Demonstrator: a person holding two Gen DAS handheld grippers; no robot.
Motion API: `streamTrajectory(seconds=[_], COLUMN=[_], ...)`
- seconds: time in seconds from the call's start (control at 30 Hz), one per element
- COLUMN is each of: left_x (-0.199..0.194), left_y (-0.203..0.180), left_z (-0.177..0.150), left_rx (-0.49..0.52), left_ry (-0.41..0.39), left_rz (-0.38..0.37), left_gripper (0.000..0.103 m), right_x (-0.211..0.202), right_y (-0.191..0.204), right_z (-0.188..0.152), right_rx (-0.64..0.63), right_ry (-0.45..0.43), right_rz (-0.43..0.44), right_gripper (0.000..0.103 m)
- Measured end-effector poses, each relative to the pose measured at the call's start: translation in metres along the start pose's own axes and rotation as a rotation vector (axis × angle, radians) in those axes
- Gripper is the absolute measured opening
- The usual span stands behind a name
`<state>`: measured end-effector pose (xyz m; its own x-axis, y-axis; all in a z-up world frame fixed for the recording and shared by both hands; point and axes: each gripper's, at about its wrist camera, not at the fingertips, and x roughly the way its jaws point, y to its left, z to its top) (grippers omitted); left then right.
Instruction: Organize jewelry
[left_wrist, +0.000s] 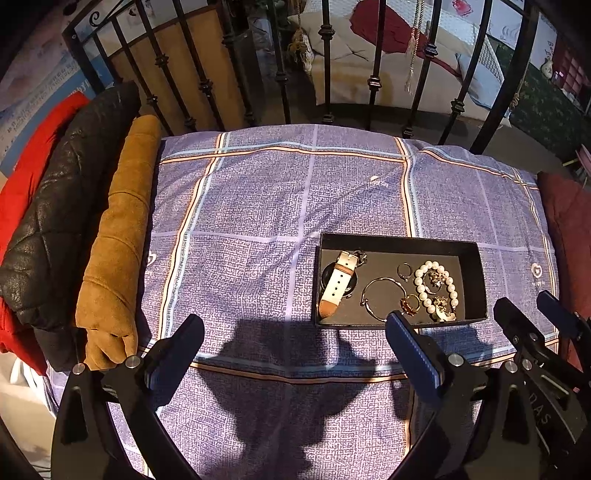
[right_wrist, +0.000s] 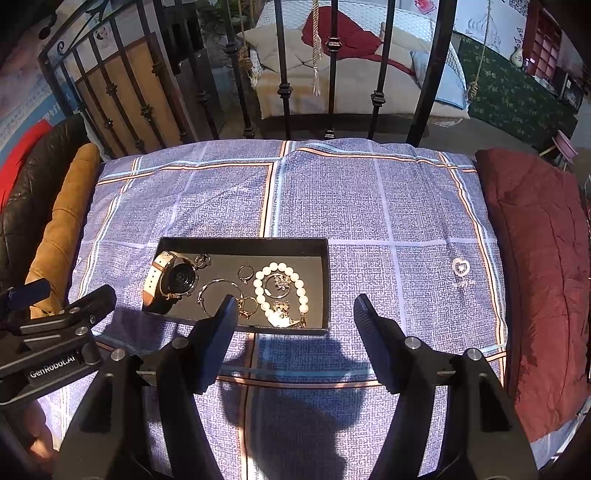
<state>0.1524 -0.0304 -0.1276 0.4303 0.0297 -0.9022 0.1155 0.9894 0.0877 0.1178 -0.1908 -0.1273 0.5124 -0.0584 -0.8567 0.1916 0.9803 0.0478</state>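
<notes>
A black open box (left_wrist: 476, 280) (right_wrist: 236, 245) lies on a purple checked pillow. In it lie a watch with a white and brown strap (left_wrist: 338, 282) (right_wrist: 173, 280), a thin bangle (left_wrist: 382, 297) (right_wrist: 218, 291), a small ring (left_wrist: 404, 270) (right_wrist: 245, 274), a pearl bracelet (left_wrist: 436, 286) (right_wrist: 282, 288) and gold pieces (left_wrist: 410, 304) (right_wrist: 282, 314). My left gripper (left_wrist: 295, 328) is open and empty, above the pillow left of the box. My right gripper (right_wrist: 295, 310) is open and empty, just in front of the box; it also shows in the left wrist view (left_wrist: 532, 310).
The purple pillow (left_wrist: 258, 221) (right_wrist: 369, 206) rests against a black iron railing (left_wrist: 325, 62) (right_wrist: 332, 66). Brown, black and red folded coats (left_wrist: 110, 229) lie to the left. A dark red cushion (right_wrist: 535, 251) lies to the right. The left gripper shows in the right wrist view (right_wrist: 62, 299).
</notes>
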Motion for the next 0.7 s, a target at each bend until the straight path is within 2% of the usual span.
streamTrajectory(seconds=[0.7], left_x=[-0.0013], left_y=[-0.0008], left_z=[-0.0011], left_rx=[0.004], left_ry=[0.014], left_rz=[-0.011], left_gripper=[0.096], right_x=[-0.003], right_y=[-0.0027], right_z=[-0.0023], right_rx=[-0.003], right_ry=[-0.004], right_rz=[-0.005], right_gripper=[0.065])
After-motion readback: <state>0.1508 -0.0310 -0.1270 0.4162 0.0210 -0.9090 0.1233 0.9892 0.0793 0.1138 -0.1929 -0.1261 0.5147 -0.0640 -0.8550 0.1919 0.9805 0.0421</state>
